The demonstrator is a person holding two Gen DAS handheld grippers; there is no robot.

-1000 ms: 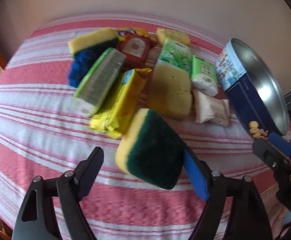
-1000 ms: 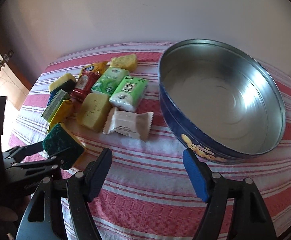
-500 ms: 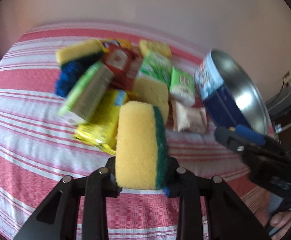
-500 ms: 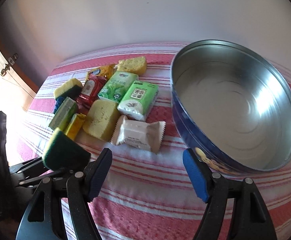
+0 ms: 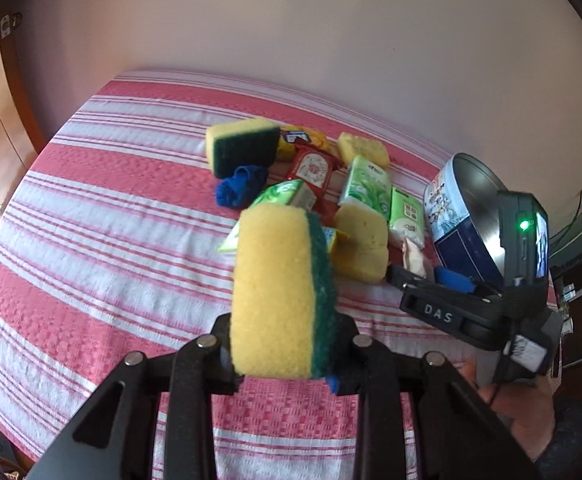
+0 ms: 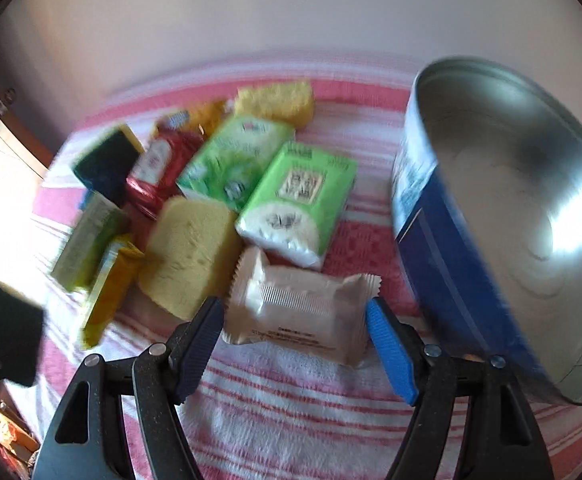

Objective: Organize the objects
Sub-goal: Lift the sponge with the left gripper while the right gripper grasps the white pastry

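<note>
My left gripper (image 5: pixel 285 364) is shut on a yellow sponge with a green scouring side (image 5: pixel 275 292) and holds it upright above the striped cloth. In the right wrist view, a beige wrapped packet (image 6: pixel 291 300) lies on the cloth between the fingers of my right gripper (image 6: pixel 293 324). That gripper is open and its blue pads (image 6: pixel 391 352) stand clear of the packet's ends. The right gripper (image 5: pixel 431 276) also shows in the left wrist view, beside the round blue tin (image 5: pixel 459 240). The tin (image 6: pixel 511 208) is empty, with a shiny inside.
A cluster lies left of the tin: two green tissue packs (image 6: pixel 299 196) (image 6: pixel 231 160), a plain yellow sponge (image 6: pixel 191 252), a red packet (image 6: pixel 159 164), a second scouring sponge (image 5: pixel 243 148) and a blue cloth (image 5: pixel 239 186). A hand (image 5: pixel 523 412) holds the right gripper. A wall stands behind the table.
The left gripper closed on the sponge and lifted it off the cloth. The right gripper dropped and moved left from in front of the tin to straddle the beige packet.
</note>
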